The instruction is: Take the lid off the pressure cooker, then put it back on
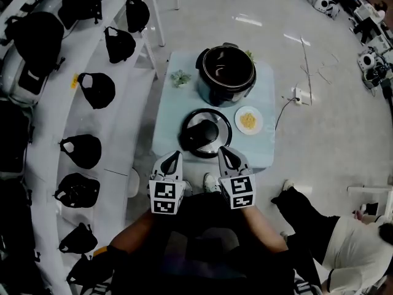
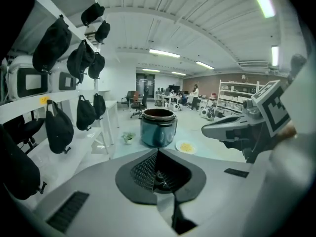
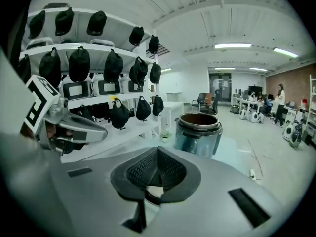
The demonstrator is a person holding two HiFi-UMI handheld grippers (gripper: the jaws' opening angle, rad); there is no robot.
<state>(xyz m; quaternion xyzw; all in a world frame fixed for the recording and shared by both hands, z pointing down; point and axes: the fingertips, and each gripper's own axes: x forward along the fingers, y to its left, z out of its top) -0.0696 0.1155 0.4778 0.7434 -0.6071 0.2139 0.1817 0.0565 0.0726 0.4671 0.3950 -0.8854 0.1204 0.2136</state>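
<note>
Pale blue tabletop (image 1: pixel 166 106) fills the middle of the head view, with white shelves of black bags (image 1: pixel 97 90) running down its left side and open floor beyond. The pressure cooker (image 1: pixel 226 74) stands uncovered at the far end of the table. Its lid (image 1: pixel 205 133) lies flat on the table just in front of it, black handle up, so the removal half of the job looks done and the putting back has not begun.

A small plate (image 1: pixel 249 120) of yellow food sits just right of the lid, and a little plant (image 1: pixel 180 78) sits left of the pot.

Your left gripper (image 1: pixel 172 160) and right gripper (image 1: pixel 226 155) hover at the table's near edge, close to your body and clear of the lid. Both sets of jaws are clenched on nothing.

Next you probably need to spread the jaws of one gripper, drop onto the handle, lift the lid and centre it on the pot rim. You may also have to twist it to seat it.

Neither gripper view shows the lid, because each gripper's own body blocks it. The pot's inside is too dark to read, and any alignment marks are too small to make out.
</note>
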